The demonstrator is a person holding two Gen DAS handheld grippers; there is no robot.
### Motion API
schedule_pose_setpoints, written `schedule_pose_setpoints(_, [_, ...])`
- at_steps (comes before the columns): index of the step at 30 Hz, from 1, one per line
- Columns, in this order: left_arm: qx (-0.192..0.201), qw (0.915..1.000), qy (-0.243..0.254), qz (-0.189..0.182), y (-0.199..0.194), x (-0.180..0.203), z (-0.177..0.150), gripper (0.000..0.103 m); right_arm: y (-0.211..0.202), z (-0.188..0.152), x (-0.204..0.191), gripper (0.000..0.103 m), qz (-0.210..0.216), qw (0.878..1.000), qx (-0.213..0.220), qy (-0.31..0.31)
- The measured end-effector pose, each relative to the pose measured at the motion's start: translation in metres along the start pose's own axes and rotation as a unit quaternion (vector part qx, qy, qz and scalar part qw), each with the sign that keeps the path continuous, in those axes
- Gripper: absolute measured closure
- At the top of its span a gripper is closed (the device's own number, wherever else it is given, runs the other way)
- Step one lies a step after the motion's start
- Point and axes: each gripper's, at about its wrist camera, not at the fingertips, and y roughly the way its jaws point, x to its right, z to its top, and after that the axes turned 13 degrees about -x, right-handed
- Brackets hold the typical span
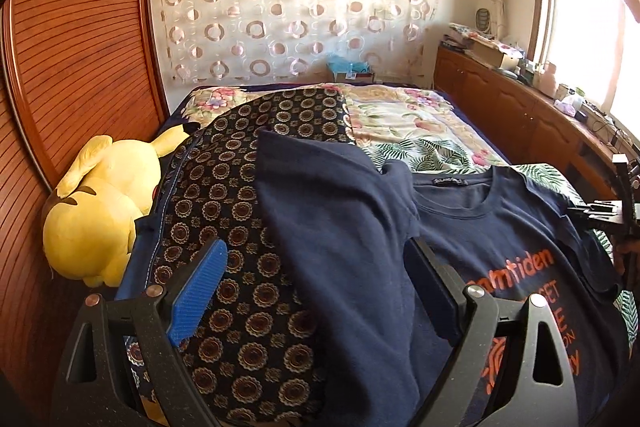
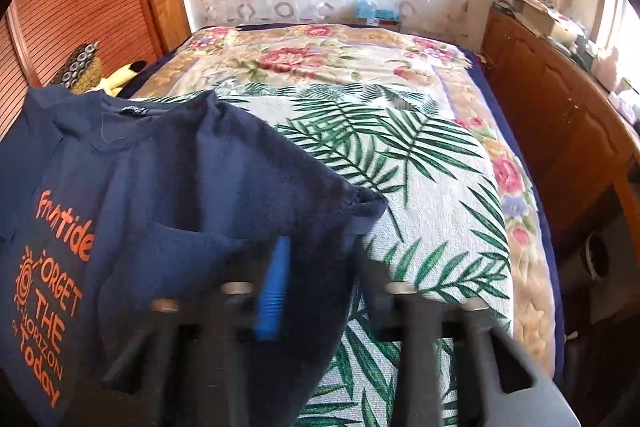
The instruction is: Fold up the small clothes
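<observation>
Left wrist view: your left gripper (image 1: 316, 291) has its jaws spread wide, released, holding nothing. The blue pad sits over the dark medallion-print cloth (image 1: 240, 227); the other finger lies on the navy T-shirt (image 1: 500, 239). The shirt's near side panel and sleeve (image 1: 332, 211) are already turned inward over the body, so the fabric between the jaws is a doubled layer. Collar points away from you, orange print facing up. The shirt rests on the bed (image 1: 420, 131), partly on the medallion cloth, partly on the leaf-print cover. A yellow plush toy (image 1: 96, 211) lies at the far left against the wooden panel, clear of the work. Your right gripper shows at the right edge, at the shirt's other sleeve.

Right wrist view: motion blur on the fingers. Your right gripper (image 2: 316, 291) reads as clenched on the navy T-shirt's sleeve hem, with cloth bunched between the blue pad and the opposite finger. The leaf-print cover (image 2: 420, 187) lies bare to the right, so that edge is free to lift.

Judgement: the right-side fold comes next, carrying the gripped sleeve across to mirror the left panel. Risk: the thin pinch may slip.
</observation>
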Motion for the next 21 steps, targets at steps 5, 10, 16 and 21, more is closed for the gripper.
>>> schedule_pose_setpoints(5, [-0.005,1.0,0.003,0.007,0.004,-0.004,0.007,0.012,-0.038,-0.004,0.017,0.097,-0.028,0.995,0.08,0.046])
schedule_pose_setpoints(10, [-0.009,0.9999,0.003,0.006,0.008,-0.008,0.017,0.017,-0.028,-0.004,0.024,0.097,-0.037,0.996,0.058,0.053])
schedule_pose_setpoints(16, [-0.026,0.9996,0.006,-0.005,0.022,-0.009,0.025,0.035,-0.013,0.002,0.028,0.097,-0.025,0.998,0.037,0.054])
schedule_pose_setpoints(21, [-0.034,0.9994,-0.001,0.0,0.027,-0.013,0.035,0.038,-0.001,0.005,0.033,0.097,-0.024,0.998,0.021,0.054])
